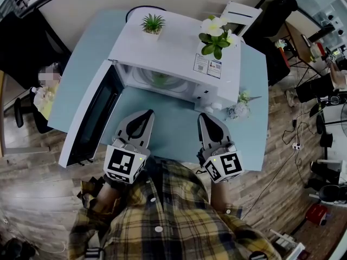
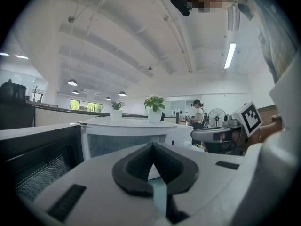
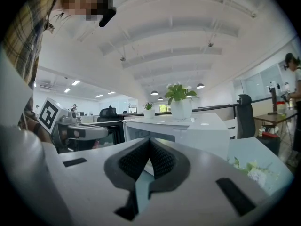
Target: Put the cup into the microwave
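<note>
A white microwave [image 1: 173, 53] stands open on the light blue table [image 1: 179, 126], its door [image 1: 89, 118] swung out to the left. Inside its cavity is a pale greenish shape [image 1: 161, 79]; I cannot tell whether it is the cup. No cup shows anywhere else. My left gripper [image 1: 148, 114] and right gripper [image 1: 204, 117] hover side by side over the table just in front of the microwave. Both are shut with nothing between the jaws. The left gripper [image 2: 151, 147] points at the open cavity [image 2: 124, 142]. The right gripper [image 3: 149, 141] faces the microwave's front [image 3: 155, 135].
On top of the microwave stand a small spiky plant [image 1: 153, 24] in a white pot and a white-flowered plant [image 1: 217, 36]. A small bunch of flowers [image 1: 238, 108] lies on the table right of the microwave. Chairs and cables are on the floor around the table.
</note>
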`<state>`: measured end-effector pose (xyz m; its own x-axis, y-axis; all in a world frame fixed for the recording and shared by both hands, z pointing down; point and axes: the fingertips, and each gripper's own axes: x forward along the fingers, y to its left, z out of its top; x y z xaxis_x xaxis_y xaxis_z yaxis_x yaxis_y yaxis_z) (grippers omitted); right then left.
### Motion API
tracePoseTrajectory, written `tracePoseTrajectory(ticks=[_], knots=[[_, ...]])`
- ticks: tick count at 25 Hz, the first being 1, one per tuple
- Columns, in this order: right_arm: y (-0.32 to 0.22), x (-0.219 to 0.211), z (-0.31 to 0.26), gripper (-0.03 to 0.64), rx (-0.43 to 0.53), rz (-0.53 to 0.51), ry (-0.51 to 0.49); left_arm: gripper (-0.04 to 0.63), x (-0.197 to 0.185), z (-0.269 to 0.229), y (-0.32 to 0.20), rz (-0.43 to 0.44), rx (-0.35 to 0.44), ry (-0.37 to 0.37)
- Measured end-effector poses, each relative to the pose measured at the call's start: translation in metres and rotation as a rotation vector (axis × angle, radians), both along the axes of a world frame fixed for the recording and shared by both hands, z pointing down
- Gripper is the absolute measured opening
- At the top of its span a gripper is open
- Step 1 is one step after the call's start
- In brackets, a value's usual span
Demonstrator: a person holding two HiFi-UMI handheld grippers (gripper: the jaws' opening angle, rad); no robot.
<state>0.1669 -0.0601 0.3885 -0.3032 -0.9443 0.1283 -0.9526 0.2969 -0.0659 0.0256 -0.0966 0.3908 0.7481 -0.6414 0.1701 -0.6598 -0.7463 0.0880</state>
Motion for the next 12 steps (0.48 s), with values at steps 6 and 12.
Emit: tracePoseTrajectory(ticks=[6,12], knots=[[0.0004,0.0031,0.0003,0.003,0.004,0.002,-0.01,-0.009,0.0019,-0.0008,0.0001,-0.005,0.004,-0.002],[0.0018,0.0035,0.0009,0.003,0.005,-0.011,-0.02,-0.009,0.004,-0.0003,-0.0003,-0.005,0.006,-0.004]])
